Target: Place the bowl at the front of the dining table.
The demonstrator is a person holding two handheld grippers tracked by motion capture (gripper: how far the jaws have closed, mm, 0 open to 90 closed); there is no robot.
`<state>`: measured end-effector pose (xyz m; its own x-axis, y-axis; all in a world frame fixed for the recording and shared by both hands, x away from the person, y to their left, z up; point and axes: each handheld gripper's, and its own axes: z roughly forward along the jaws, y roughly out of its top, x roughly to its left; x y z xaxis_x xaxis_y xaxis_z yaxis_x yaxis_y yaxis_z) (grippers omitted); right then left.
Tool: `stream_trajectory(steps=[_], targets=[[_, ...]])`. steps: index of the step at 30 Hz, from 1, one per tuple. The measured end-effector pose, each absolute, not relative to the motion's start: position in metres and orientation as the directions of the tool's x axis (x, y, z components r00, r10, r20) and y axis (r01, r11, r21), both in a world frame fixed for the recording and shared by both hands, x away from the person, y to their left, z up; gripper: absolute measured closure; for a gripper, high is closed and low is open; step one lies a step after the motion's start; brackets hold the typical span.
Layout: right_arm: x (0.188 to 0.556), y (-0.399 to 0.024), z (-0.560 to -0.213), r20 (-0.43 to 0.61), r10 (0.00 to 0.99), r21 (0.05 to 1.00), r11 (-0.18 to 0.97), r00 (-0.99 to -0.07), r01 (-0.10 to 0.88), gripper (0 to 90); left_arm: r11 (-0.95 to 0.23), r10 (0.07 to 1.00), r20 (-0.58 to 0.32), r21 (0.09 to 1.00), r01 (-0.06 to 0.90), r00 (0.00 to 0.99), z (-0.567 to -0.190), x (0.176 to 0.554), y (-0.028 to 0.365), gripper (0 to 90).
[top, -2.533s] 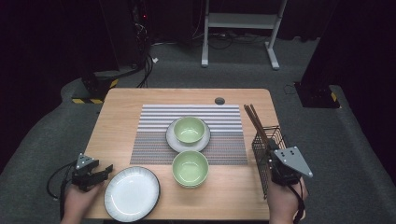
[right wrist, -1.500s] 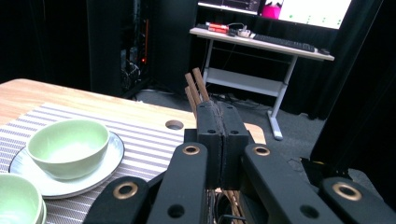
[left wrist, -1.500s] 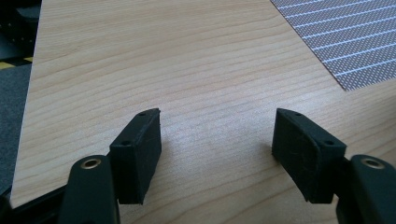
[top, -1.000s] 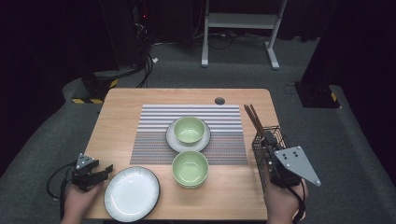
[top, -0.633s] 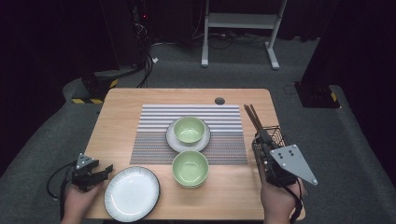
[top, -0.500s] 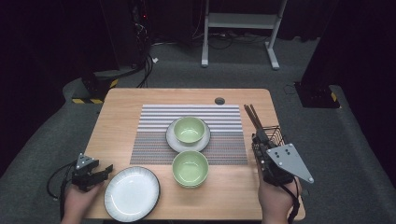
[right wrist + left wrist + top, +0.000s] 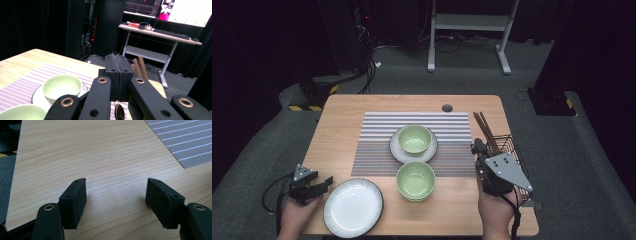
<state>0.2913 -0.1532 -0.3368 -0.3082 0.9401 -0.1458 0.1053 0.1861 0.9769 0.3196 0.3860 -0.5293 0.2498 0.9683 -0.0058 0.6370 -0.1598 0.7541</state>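
wooden table seen from the high view: right gripper just beside the wire basket with brown chopsticks, near the front green bowl; left gripper just left of the white plate. left gripper view: jaws spread wide over bare wood, nothing between. right gripper view: jaws pressed together, empty, chopsticks right behind them, bowl on saucer to the left.

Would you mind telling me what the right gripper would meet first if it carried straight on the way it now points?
Probably the brown chopsticks standing in the wire basket: they rise just beyond the right gripper's shut jaws, though how far beyond is hard to judge.
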Motion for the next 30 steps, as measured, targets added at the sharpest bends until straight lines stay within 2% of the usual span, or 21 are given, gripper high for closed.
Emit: stream_trajectory(steps=[23,30], targets=[[0.312,-0.135,-0.356,-0.114,0.921,0.979,0.167,-0.373,0.113,89.3,-0.168,0.964,-0.008,0.754,0.635,0.265,-0.529,0.319,0.386,33.6],[0.318,-0.128,-0.36,-0.122,0.913,0.978,0.177,-0.39,0.109,89.3,-0.172,0.96,-0.016,0.752,0.636,0.279,-0.529,0.32,0.387,30.8]])
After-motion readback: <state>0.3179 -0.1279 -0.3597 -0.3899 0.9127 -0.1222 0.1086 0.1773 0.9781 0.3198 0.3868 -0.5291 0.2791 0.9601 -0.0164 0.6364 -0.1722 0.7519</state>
